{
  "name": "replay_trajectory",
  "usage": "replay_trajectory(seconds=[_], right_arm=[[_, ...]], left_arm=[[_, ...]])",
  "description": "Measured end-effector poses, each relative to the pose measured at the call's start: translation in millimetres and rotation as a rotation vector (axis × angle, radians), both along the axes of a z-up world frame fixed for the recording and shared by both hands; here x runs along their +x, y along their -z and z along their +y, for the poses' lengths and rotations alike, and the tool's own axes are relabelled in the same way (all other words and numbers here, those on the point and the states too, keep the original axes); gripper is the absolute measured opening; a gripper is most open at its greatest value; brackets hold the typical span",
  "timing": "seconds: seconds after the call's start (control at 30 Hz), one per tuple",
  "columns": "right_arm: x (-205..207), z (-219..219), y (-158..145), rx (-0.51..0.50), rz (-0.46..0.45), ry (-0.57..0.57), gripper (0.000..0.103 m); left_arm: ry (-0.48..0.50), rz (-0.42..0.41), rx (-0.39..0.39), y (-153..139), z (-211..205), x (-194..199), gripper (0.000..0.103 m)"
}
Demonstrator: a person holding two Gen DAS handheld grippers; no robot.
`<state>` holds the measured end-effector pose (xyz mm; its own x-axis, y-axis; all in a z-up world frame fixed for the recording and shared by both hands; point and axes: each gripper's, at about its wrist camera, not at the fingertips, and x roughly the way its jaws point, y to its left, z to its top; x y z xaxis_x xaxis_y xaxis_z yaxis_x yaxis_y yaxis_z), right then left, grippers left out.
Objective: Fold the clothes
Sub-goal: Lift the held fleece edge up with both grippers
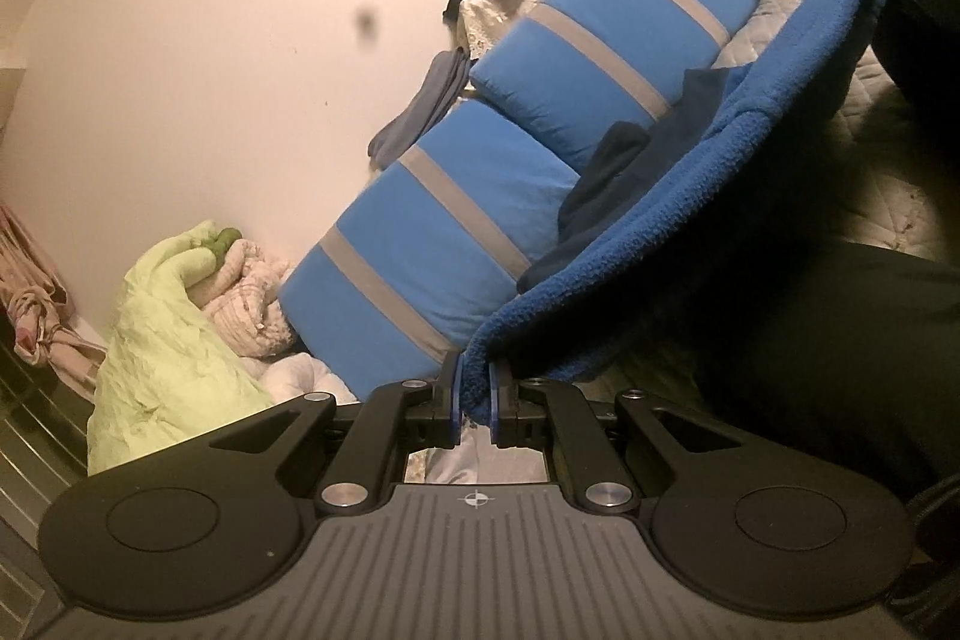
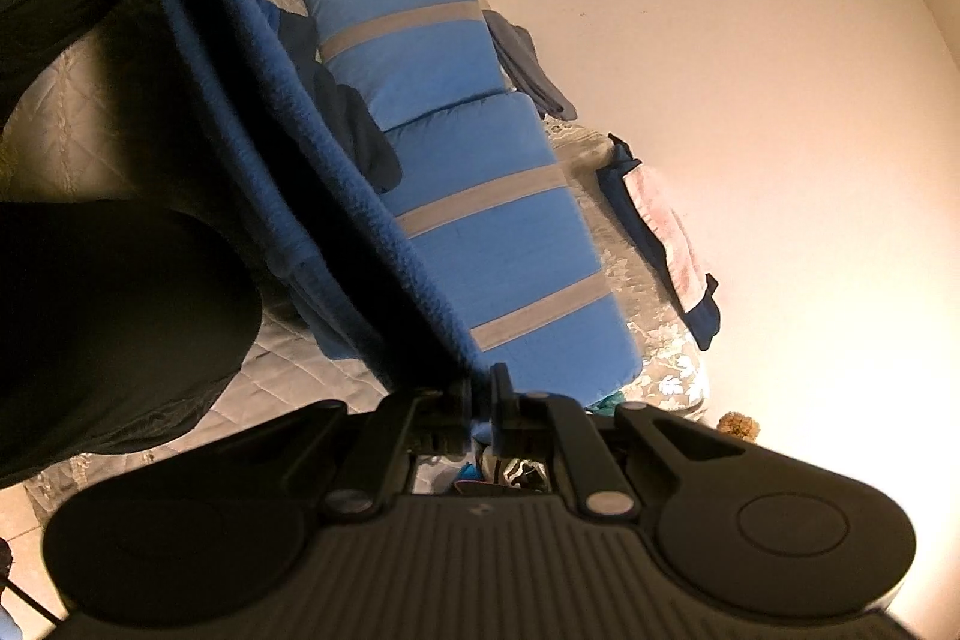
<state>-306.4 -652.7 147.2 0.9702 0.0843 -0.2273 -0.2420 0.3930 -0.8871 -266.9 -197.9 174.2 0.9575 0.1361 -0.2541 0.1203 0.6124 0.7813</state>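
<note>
Gripping opposite ends of a blue fleece (image 1: 750,148), both grippers were clamped tight: the left gripper (image 1: 475,400) pinched one corner, the right gripper (image 2: 480,403) the other. The fleece hung stretched in the air between them, above the bed (image 2: 66,112) and in front of the striped pillows (image 1: 432,244). No fold showed yet; all the folding was left, by my reading.

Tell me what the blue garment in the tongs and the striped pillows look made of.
Blue garment: apparently fleece, matte, with a nubby, fuzzy pile along its edge. Striped pillows: smooth woven fabric, probably cotton, flat blue with grey bands, slight puckering at the seams.
</note>
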Motion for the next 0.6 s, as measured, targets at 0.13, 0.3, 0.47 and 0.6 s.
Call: replay_trajectory(seconds=[0.13,0.3,0.47,0.6], right_arm=[[-4.7,-0.5,0.9,0.019,-0.001,0.007,0.005],[4.9,1.9,3.9,0.016,0.005,-0.003,0.006],[16.5,0.6,0.9,0.008,0.013,-0.004,0.006],[22.4,-0.9,0.1,-0.007,0.018,-0.011,0.006]], left_arm=[[-0.009,-0.004,-0.024,0.0,2.1,-1.7,0.009],[0.002,0.003,-0.014,0.4,1.9,7.0,0.009],[0.008,0.019,-0.027,-5.2,4.8,14.7,0.009],[0.018,0.032,-0.01,-6.5,4.8,19.3,0.009]])
